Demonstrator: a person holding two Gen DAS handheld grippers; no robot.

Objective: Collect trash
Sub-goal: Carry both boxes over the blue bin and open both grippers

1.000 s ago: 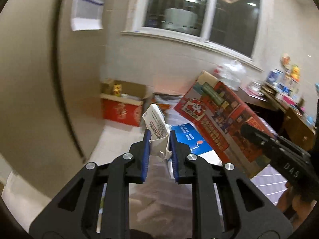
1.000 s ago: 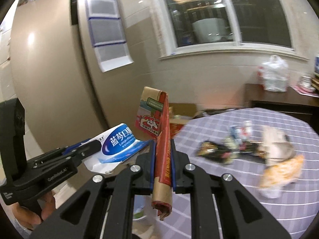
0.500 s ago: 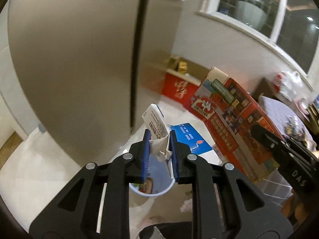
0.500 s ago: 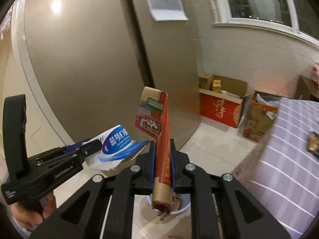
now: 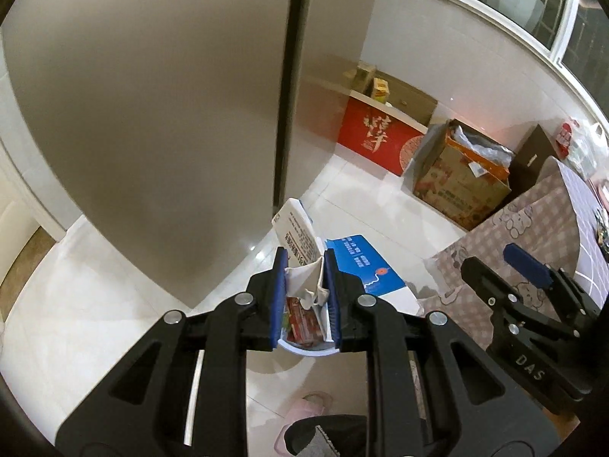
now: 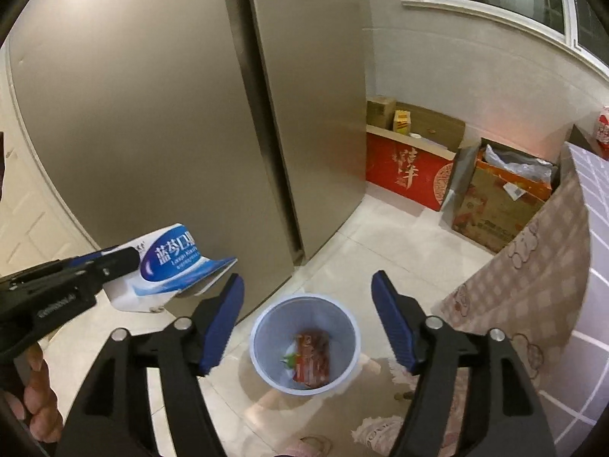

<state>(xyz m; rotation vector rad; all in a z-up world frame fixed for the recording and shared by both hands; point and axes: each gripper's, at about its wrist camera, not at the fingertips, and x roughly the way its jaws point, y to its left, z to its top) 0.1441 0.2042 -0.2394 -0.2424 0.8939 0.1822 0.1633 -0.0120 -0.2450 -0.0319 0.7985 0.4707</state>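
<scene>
One item left: your left gripper [image 5: 304,297] clamps the crushed toothpaste box [image 6: 171,266] beside the bin [image 6: 304,342]; right gripper [image 6: 308,323] is opening, empty, red wrapper [image 6: 313,356] inside. Release off-centre and the box could hit the floor.

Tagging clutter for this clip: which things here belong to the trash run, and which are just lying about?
Job:
- bin
- red carton lying in the bin
- blue-white box, clamped in left gripper
- right gripper, jaws opening, nothing between them

Lying about:
- red crate
- cardboard box
- fridge
- tablecloth
- slipper
</scene>
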